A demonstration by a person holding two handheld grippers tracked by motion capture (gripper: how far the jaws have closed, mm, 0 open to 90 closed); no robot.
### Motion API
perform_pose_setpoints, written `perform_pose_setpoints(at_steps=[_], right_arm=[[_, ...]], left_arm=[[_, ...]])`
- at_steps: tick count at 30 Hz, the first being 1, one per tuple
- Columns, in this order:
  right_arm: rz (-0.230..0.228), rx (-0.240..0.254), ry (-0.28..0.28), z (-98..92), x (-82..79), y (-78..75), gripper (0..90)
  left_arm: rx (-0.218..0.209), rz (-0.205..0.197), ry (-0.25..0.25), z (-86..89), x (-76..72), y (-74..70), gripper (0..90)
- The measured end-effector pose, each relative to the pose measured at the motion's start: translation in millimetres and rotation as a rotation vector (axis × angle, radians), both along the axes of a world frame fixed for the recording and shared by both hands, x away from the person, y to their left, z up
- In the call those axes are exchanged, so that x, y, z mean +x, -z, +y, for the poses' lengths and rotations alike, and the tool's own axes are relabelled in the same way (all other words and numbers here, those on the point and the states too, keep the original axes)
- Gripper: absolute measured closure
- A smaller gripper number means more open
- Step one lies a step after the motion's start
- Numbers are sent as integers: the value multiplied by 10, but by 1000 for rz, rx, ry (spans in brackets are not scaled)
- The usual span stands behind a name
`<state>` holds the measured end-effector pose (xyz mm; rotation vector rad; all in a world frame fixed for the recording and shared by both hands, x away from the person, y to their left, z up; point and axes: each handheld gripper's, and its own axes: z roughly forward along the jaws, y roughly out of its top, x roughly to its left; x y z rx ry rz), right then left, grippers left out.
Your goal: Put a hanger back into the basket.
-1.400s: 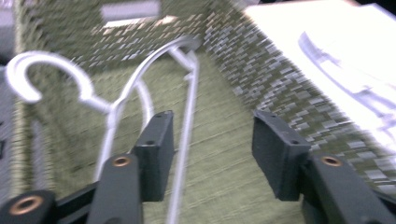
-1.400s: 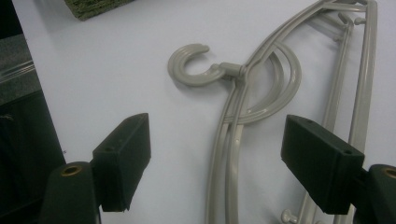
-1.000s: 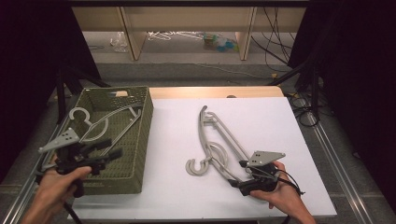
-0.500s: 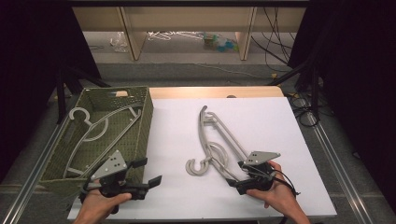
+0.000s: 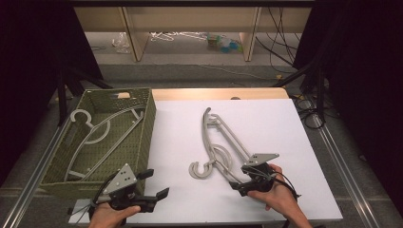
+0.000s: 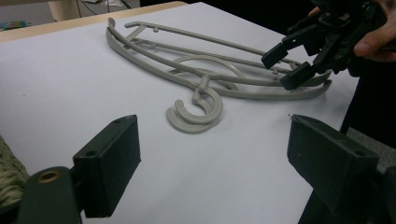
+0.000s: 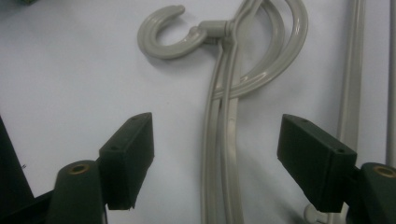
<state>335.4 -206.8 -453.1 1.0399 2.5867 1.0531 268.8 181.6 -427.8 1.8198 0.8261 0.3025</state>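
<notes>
While both pairs of black jaws stand wide apart and hold nothing, the right gripper (image 5: 243,178) hangs low over the near end of the grey plastic clothes hangers (image 5: 219,145), whose paired arms run up between its jaws in the right gripper view. The left gripper (image 5: 153,185) hovers over bare white tabletop (image 5: 280,123) near the front edge, pointing towards those hangers. Another grey hanger (image 5: 102,135) lies inside the olive woven basket (image 5: 148,124) on the left.
</notes>
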Motion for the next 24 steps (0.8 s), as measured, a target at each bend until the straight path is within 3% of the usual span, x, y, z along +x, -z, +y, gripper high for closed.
perform_pose_setpoints(at_steps=[4, 8, 9, 12, 16, 20, 24], right_arm=[[45, -7, 17, 22, 50, 39, 323], [69, -30, 11, 60, 137, 89, 387], [99, -41, -4, 86, 163, 109, 437], [129, -56, -18, 134, 200, 137, 476], [132, -61, -33, 165, 264, 158, 524], [165, -60, -47, 208, 329, 159, 590], [171, -89, -49, 249, 353, 173, 666]], left_arm=[[-8, 1, 4, -7, 6, 16, 172], [1, -2, 18, -17, 13, 29, 172], [-3, 0, 23, -15, 9, 30, 172], [-13, -6, 19, -1, -6, 17, 173], [-25, -3, 13, 13, 0, 7, 176], [-32, -5, 18, 14, 8, 19, 177], [-30, -13, 2, 33, 5, 4, 182]])
